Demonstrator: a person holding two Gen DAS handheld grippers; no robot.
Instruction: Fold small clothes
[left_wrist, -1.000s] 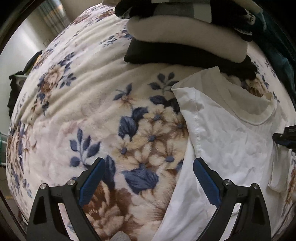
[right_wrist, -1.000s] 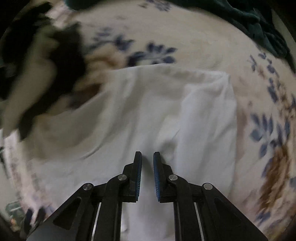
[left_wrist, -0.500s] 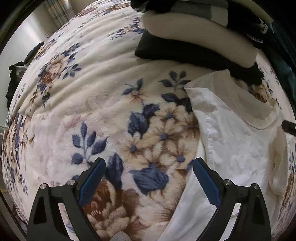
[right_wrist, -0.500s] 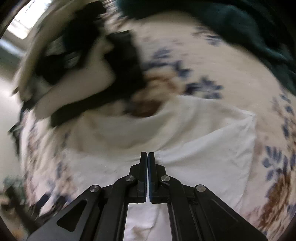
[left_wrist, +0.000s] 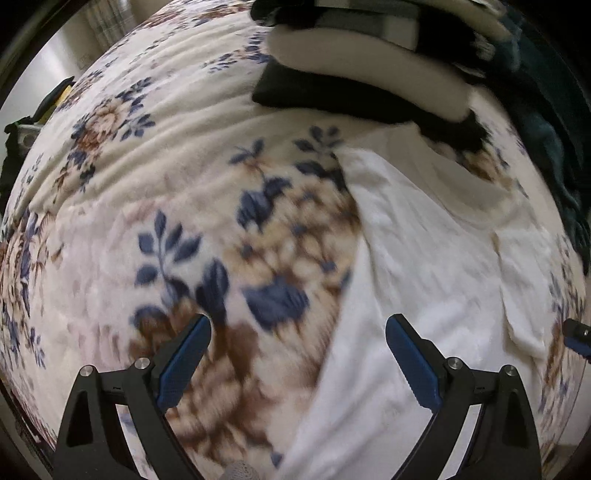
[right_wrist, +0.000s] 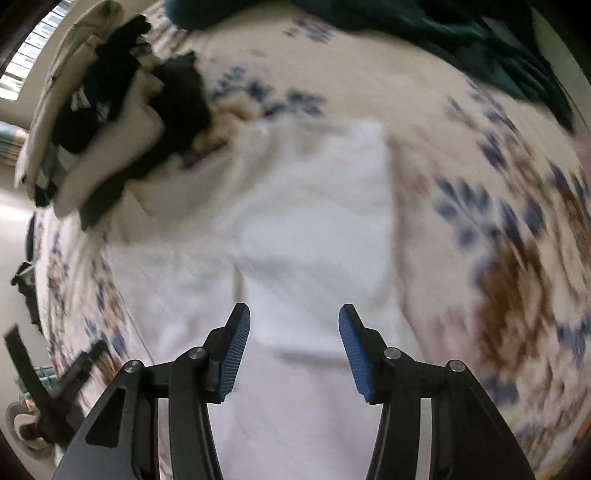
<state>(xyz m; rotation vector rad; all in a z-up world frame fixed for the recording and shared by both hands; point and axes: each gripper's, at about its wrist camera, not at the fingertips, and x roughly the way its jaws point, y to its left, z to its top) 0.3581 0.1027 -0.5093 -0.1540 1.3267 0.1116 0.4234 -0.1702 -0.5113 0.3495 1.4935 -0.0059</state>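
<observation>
- White shirt (left_wrist: 436, 258) lies flat on the floral blanket (left_wrist: 155, 192), below the folded stack (left_wrist: 365, 70).
- Left gripper (left_wrist: 297, 354): jaws wide apart, holding nothing, over the shirt's left edge.
- Right gripper (right_wrist: 294, 345): jaws apart, holding nothing, above the shirt (right_wrist: 303, 221).

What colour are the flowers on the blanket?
Blue and brown flowers on a cream blanket, clearest in the left wrist view.
</observation>
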